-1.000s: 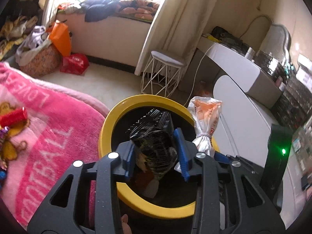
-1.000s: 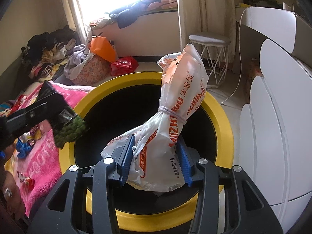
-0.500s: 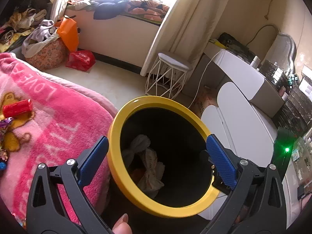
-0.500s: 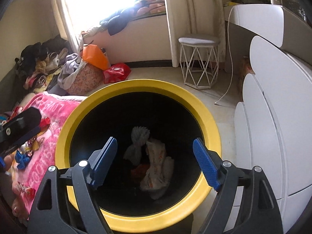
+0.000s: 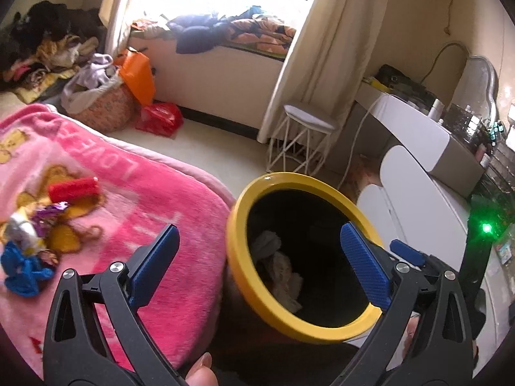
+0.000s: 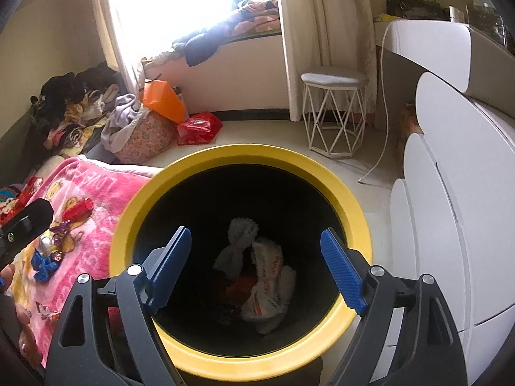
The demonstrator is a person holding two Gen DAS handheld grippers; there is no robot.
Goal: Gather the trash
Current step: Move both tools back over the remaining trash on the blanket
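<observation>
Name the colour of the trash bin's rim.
Yellow; the bin's rim rings a black interior, clearest in the right wrist view.

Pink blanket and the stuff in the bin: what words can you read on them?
"LOVE": white letters, upside down in the left wrist view, on the pink blanket.
More white letters lower on the blanket: partly hidden behind the tool, not readable.
Orange print on the white plastic bag in the yellow-rimmed bin: too crumpled and small to read.
Candy wrappers on the blanket: too blurred.

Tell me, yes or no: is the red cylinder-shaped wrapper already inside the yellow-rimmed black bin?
No, the red cylinder-shaped wrapper lies on the pink blanket, outside the yellow-rimmed black bin.
</observation>
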